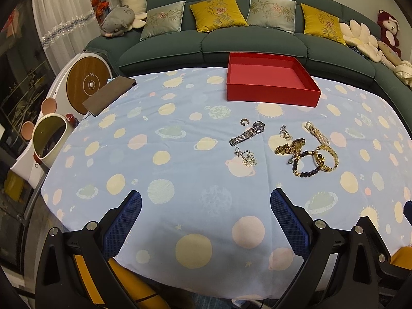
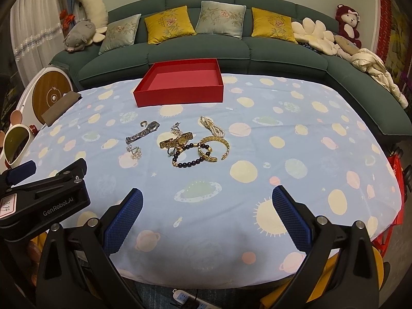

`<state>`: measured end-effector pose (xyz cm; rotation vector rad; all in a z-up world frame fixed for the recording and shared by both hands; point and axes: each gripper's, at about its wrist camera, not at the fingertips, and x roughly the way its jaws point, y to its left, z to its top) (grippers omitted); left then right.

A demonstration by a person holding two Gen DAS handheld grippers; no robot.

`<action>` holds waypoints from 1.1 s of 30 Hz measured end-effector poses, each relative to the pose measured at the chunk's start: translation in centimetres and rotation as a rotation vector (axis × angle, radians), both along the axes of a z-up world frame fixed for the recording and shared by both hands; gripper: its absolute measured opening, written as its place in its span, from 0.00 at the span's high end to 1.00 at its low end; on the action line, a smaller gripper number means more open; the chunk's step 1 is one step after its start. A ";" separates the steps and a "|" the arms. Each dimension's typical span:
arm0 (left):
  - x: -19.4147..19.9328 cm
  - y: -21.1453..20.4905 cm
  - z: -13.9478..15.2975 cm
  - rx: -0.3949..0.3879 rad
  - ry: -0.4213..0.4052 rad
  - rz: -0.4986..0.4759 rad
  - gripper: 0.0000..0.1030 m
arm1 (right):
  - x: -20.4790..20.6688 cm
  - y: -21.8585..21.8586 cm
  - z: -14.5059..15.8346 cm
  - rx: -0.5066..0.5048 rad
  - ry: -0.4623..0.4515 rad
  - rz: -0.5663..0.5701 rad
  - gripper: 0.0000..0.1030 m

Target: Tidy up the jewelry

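An empty red box (image 1: 273, 82) (image 2: 180, 85) stands at the far side of the table. In front of it lies loose jewelry: a silver watch (image 1: 247, 132) (image 2: 143, 132), a silver ring (image 1: 243, 122), silver earrings (image 1: 246, 155) (image 2: 135, 152), a gold watch (image 1: 291, 146) (image 2: 176, 140), a pearl bracelet (image 1: 315, 131) (image 2: 212, 126), a dark bead bracelet (image 1: 305, 163) (image 2: 189, 155) and a gold bangle (image 1: 325, 158) (image 2: 213, 148). My left gripper (image 1: 206, 202) and right gripper (image 2: 207, 200) are open, empty, near the front edge, well short of the jewelry.
The table wears a blue planet-print cloth (image 1: 180, 154) (image 2: 283, 141). A green sofa (image 1: 231, 38) with cushions runs behind. A brown pouch (image 1: 109, 95) lies at the left edge, beside white toys (image 1: 51, 136). The left gripper's body (image 2: 46, 198) shows at the right wrist view's left.
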<state>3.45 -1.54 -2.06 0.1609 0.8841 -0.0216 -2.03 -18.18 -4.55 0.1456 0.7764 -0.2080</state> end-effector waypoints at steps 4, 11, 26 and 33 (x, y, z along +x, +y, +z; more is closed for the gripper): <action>-0.2 -0.2 -0.1 0.007 -0.001 -0.002 0.05 | 0.0 0.0 0.0 0.005 0.000 0.001 0.05; -0.3 -0.3 0.0 0.008 -0.005 -0.004 0.05 | -0.3 -0.3 0.1 0.010 -0.005 -0.005 0.05; -0.7 -0.6 0.2 0.011 -0.009 -0.008 0.05 | -0.7 -0.7 0.3 0.016 -0.010 -0.012 0.05; -0.7 -0.5 0.3 0.005 -0.011 -0.010 0.05 | -0.7 -0.7 0.4 0.018 -0.013 -0.011 0.05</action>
